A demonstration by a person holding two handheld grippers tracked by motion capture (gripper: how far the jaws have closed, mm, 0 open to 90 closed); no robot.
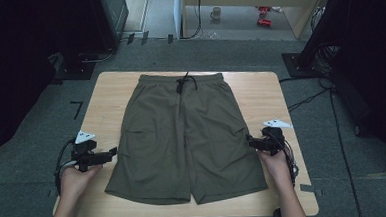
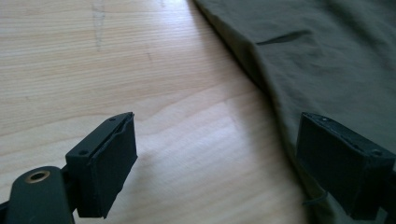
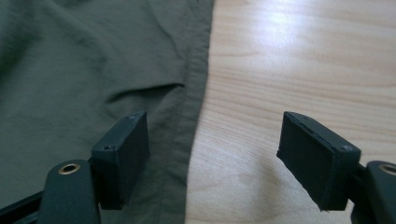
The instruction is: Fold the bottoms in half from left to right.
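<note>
Olive-green shorts (image 1: 182,134) lie flat on the wooden table (image 1: 106,108), waistband and black drawstring at the far end, leg hems toward the person. My left gripper (image 1: 114,151) sits just off the shorts' left side edge, jaws open; in the left gripper view the shorts (image 2: 327,60) lie under the right jaw and nothing is pinched at my gripper (image 2: 217,161). My right gripper (image 1: 249,140) is at the shorts' right side edge. In the right gripper view its jaws straddle the side seam of the shorts (image 3: 93,70), gripper (image 3: 212,158) open with the pads clear of the cloth.
Bare wood (image 1: 265,99) borders the shorts on both sides. Cables (image 1: 305,100) run on the grey floor to the right, and dark equipment stands at both sides. A mug (image 1: 216,12) and red items (image 1: 263,14) sit far behind the table.
</note>
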